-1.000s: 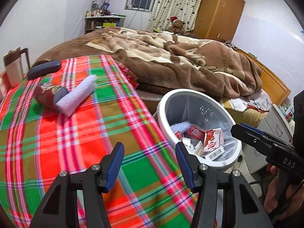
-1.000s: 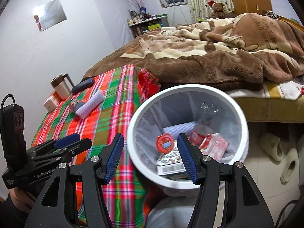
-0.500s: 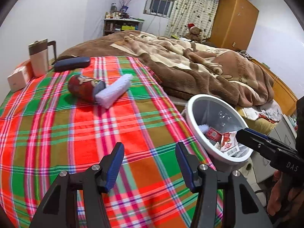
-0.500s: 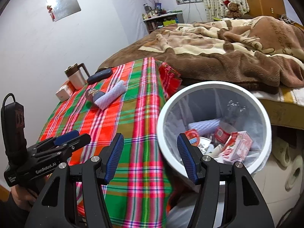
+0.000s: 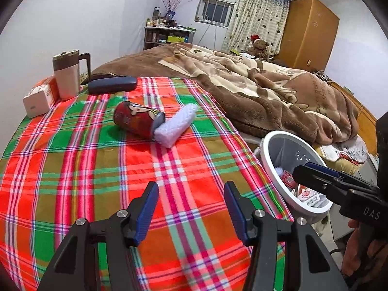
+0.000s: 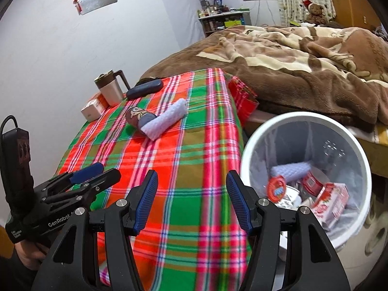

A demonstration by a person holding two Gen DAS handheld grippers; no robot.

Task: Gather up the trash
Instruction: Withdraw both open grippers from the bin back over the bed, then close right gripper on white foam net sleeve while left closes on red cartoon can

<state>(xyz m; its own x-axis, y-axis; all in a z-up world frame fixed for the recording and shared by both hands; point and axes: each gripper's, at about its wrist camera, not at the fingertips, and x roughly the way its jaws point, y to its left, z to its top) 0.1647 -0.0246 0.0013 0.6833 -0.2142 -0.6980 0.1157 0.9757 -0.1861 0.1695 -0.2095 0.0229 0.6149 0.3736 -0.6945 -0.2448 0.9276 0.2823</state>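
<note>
The red can (image 5: 138,119) and white foam roll (image 5: 175,125) lie touching, far across the desk (image 5: 72,169), slanting up-right, straight ahead of the left gripper (image 5: 191,208), nearer than the right gripper (image 6: 191,202); both grippers' fingers are spread wide and hold nothing.

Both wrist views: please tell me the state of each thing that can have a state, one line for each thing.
left gripper: open, holding nothing.
right gripper: open, holding nothing.
red can: lying on its side on the plaid cloth, touching the foam roll.
white foam roll: lying flat beside the can.
trash bin: uncovered, partly filled with wrappers.
mug: upright, lid on.
dark case: closed, lying flat.
</note>
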